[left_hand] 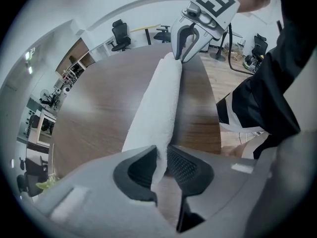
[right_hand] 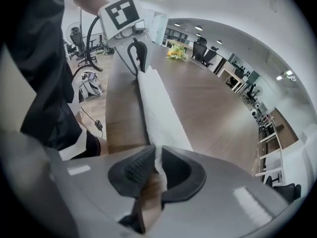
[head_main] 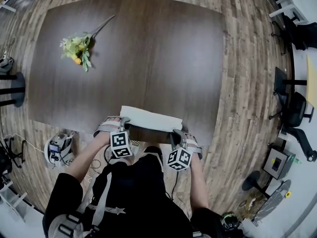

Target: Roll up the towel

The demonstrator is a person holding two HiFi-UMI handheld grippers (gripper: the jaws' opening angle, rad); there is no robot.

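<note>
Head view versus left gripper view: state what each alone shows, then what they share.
Only the head view: the marker cube on the left gripper, and a grey device on the floor. Only the left gripper view: that gripper's fingers pinching the edge of the white cloth towel. Both: the towel, the dark brown wooden table, and the right gripper at the towel's other end.

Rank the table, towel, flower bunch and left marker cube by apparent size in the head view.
1. table
2. towel
3. flower bunch and left tongs' marker cube: these look about alike, and the cube sits nearer the camera, so I won't rank them.
</note>
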